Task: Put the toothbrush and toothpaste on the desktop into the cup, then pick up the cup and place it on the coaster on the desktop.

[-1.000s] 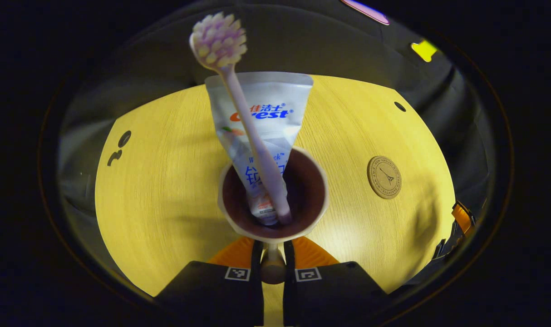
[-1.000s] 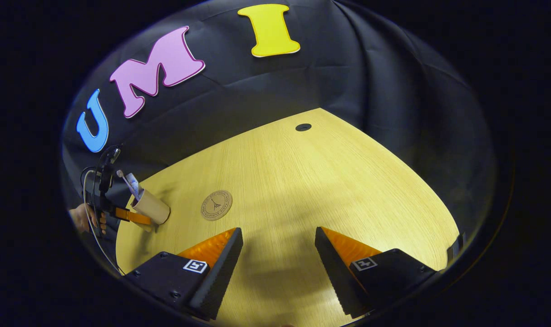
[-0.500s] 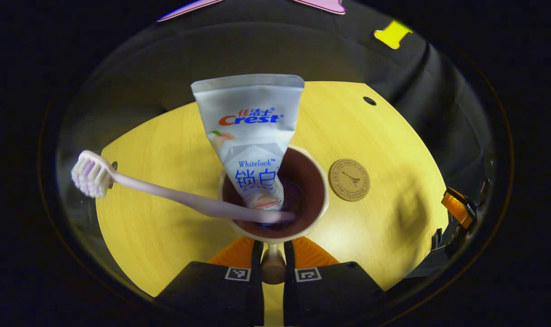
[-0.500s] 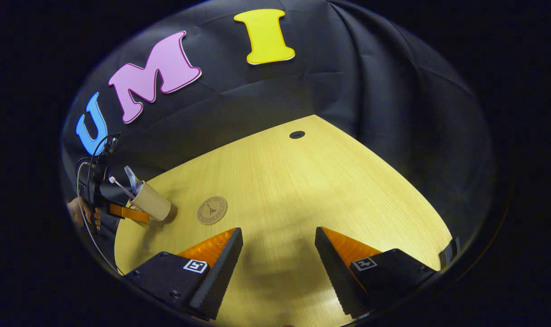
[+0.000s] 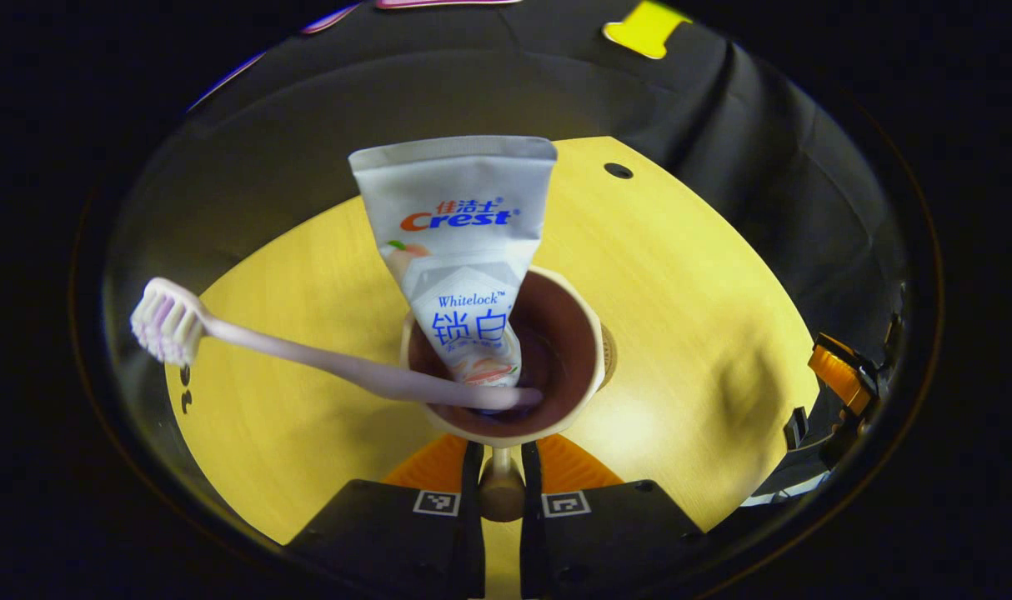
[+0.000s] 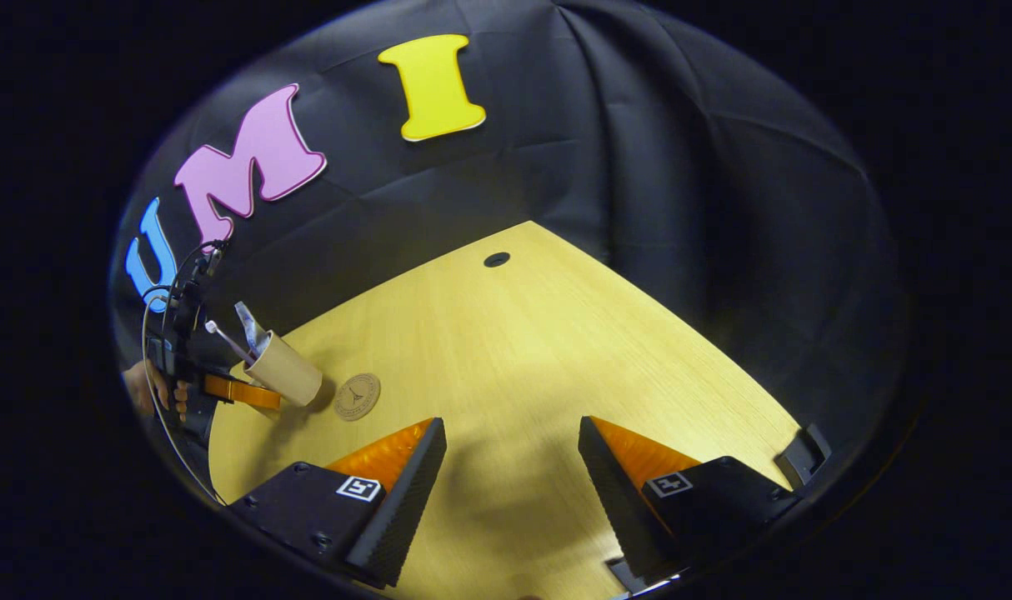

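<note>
Left gripper (image 5: 499,467) pinches the cup (image 5: 501,350) at frame centre by its handle; right gripper (image 6: 510,467) gapes wide.

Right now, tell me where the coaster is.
In the right gripper view the coaster lies on the desktop, just right of the cup; in the left gripper view it peeks out behind the cup's right rim.

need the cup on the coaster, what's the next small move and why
Probably carry the cup a little further over the coaster. The left gripper is shut on its handle with toothbrush and toothpaste inside, and the coaster lies just beside it.
</note>
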Motion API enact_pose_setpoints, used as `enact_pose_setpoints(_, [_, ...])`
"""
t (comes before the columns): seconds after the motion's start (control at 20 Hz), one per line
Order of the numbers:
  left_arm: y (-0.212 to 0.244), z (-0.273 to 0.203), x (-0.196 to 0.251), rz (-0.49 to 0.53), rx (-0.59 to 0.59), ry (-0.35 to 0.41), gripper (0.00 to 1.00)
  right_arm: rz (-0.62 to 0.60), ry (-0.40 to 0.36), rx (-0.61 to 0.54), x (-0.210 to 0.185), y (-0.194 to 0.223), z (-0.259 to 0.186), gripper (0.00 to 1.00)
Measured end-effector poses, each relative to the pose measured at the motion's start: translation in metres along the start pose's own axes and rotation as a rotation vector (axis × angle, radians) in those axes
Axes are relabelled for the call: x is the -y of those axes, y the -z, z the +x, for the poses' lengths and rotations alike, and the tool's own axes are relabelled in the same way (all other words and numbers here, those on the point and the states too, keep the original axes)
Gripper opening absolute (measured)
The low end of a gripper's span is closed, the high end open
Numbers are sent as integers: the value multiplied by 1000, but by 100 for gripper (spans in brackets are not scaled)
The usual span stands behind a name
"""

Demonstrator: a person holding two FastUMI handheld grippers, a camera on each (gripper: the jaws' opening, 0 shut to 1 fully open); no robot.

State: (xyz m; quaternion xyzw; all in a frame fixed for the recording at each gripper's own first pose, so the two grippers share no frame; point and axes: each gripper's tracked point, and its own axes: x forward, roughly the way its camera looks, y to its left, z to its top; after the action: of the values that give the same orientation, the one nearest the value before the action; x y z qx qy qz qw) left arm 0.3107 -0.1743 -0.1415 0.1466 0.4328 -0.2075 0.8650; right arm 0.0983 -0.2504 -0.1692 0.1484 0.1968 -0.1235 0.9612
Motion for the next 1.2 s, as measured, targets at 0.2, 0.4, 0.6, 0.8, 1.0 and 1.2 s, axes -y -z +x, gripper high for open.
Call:
enact_pose_setpoints(0.2, [-8,14,28,33,-18,28,17,30,46,20,28,-5,-9,98])
enact_pose_setpoints(0.4, [-13,24,43,62,-31,36,21,55,93,30,54,-4,-16,98])
enact_pose_setpoints(0.6, [-16,36,54,91,-45,30,21,72,108,29,62,-1,-20,98])
enact_pose_setpoints(0.8, [-13,36,52,92,-58,15,21,63,98,30,59,-1,-19,99])
enact_pose_setpoints(1.0, [-9,42,52,99,-70,-6,22,55,79,29,51,0,-16,98])
enact_pose_setpoints(1.2, [-10,45,50,85,-74,-14,25,46,59,23,42,0,-16,98])
